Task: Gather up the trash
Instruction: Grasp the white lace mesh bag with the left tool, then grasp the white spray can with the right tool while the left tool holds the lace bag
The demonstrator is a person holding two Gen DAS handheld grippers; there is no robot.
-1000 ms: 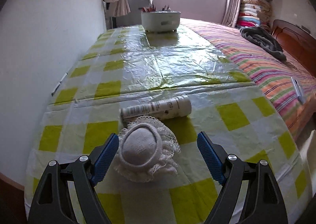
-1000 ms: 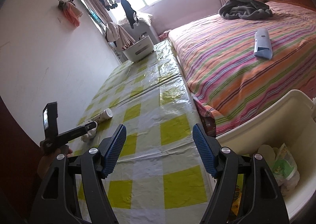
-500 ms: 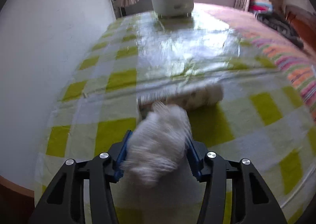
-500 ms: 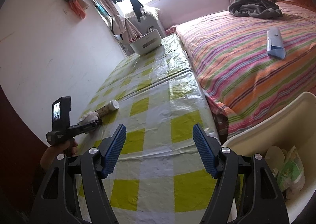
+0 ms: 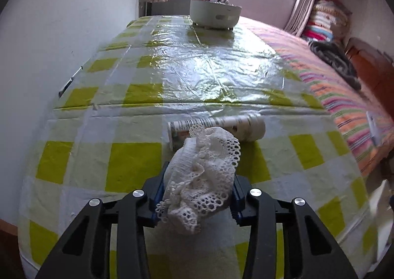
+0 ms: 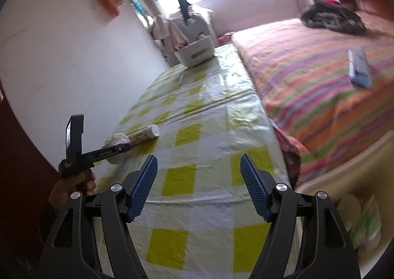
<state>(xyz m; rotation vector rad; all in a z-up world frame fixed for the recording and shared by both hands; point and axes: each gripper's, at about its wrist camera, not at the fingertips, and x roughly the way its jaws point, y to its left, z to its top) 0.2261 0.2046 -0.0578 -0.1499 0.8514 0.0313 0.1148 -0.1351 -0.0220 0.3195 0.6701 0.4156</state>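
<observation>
My left gripper [image 5: 197,192] is shut on a white lace-trimmed cloth bundle [image 5: 204,170] and holds it just above the yellow-checked tablecloth [image 5: 133,163]. A white tube bottle [image 5: 221,126] lies on its side right behind the bundle. In the right wrist view the left gripper [image 6: 118,149], the bundle [image 6: 117,141] and the bottle [image 6: 146,133] show at the table's left side. My right gripper [image 6: 199,188] is open and empty over the table's near edge. A cream trash bin [image 6: 349,207] with wrappers inside stands at the lower right.
A white basket [image 5: 214,14] of items stands at the table's far end. A striped bed [image 6: 320,77] runs along the table's right side, with a blue-white remote [image 6: 359,67] and a dark garment [image 6: 332,18] on it. A white wall [image 5: 49,45] borders the left.
My left gripper closed on the lace cloth bundle and lifted it slightly off the table. My right gripper stayed open and swung a little left, so less of the bin shows.
</observation>
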